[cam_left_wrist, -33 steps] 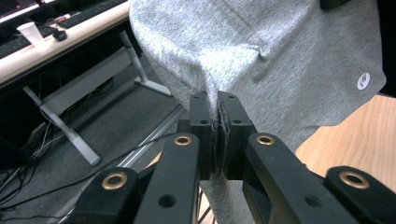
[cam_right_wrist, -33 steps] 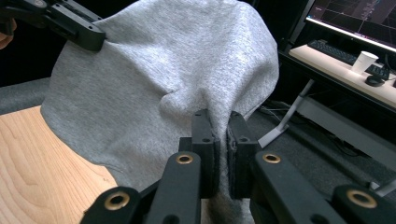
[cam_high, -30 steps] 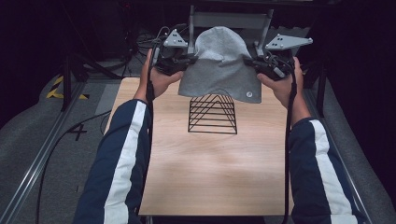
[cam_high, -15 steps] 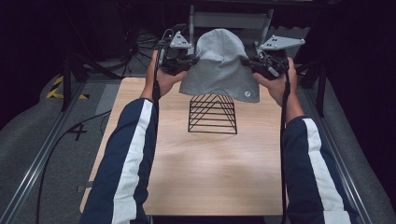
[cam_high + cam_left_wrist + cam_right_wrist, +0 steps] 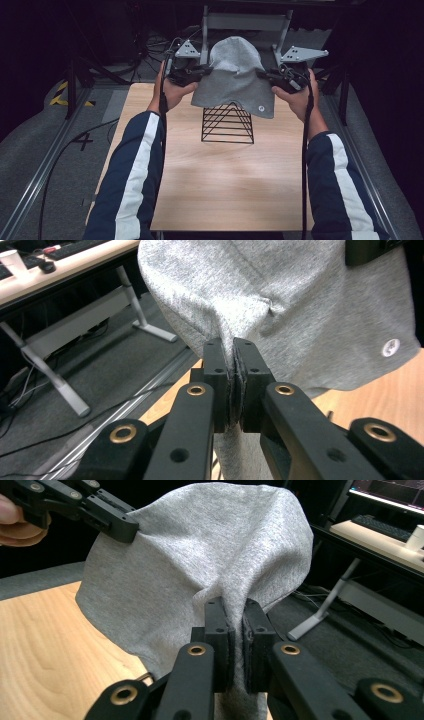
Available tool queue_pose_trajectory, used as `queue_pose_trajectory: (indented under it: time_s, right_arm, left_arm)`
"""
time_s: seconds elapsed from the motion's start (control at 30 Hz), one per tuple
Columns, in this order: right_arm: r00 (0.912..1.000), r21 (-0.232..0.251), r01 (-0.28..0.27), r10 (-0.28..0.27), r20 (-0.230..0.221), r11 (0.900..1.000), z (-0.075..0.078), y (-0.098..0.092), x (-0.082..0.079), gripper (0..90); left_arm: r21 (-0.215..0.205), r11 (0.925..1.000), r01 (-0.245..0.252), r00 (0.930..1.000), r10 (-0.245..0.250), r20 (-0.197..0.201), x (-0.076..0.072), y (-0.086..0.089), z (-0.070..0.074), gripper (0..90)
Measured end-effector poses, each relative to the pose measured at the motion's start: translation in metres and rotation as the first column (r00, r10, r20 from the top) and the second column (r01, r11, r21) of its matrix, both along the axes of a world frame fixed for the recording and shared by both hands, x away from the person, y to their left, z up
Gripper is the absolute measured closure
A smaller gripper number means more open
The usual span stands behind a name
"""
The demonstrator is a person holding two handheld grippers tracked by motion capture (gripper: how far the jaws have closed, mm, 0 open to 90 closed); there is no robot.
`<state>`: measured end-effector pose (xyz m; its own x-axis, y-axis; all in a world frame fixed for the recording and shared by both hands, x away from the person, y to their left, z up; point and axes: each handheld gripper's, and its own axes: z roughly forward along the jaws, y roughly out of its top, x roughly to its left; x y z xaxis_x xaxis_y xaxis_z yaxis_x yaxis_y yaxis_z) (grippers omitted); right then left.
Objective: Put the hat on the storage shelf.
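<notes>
— While held over the wooden table (image 5: 220, 180), lifted higher than a second ago: grey hood (image 5: 235, 75), now above the black wire rack (image 5: 227, 124).
— Grips?
— Left gripper (image 5: 202, 75), right gripper (image 5: 263, 76): both clamped on hood edges. Probably readying to drape.

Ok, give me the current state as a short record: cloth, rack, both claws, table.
cloth: grey fabric piece with a small round white logo, held up and spread between both claws
rack: black wire rack, upright on the table, under the cloth's lower edge
left claw: shut on the cloth's edge
right claw: shut on the opposite edge
table: wooden top, near half bare
</notes>
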<state>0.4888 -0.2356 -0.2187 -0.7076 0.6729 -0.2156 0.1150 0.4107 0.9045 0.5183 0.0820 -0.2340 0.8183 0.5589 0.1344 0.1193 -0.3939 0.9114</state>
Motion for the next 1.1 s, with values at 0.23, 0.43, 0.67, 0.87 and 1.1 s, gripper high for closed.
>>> queue_pose_trajectory:
  time_s: [0.23, 0.43, 0.67, 0.87, 1.1]
  right_arm:
    - [0.9985, 0.01, -0.048, 0.048, 0.025, 0.999, 0.004, -0.007, -0.02, 84.2]
    - [0.9974, -0.016, -0.066, 0.066, 0.027, 0.998, -0.004, -0.005, -0.027, 84.2]
    - [0.9968, -0.039, -0.079, 0.079, 0.005, 0.996, -0.022, -0.003, -0.027, 84.1]
    - [0.9953, -0.051, -0.093, 0.091, -0.032, 0.994, -0.046, -0.001, -0.024, 84.1]
    - [0.9916, -0.078, -0.102, 0.095, -0.088, 0.992, -0.082, 0.0, -0.022, 84.1]
  left_arm:
    - [-0.009, 0.9985, 0.054, 0.9981, -0.054, 0.031, -0.022, 0.007, 0.0, 85.8]
    - [-0.01, 0.9979, 0.064, 0.9977, -0.063, 0.024, -0.027, 0.01, -0.013, 85.7]
    - [0.019, 0.9984, 0.054, 0.9986, -0.054, 0.003, -0.026, 0.011, -0.036, 85.7]
    - [0.033, 0.998, 0.054, 0.9982, -0.053, -0.03, -0.025, 0.011, -0.062, 85.6]
    - [0.046, 0.9978, 0.048, 0.9961, -0.044, -0.076, -0.027, 0.01, -0.097, 85.6]
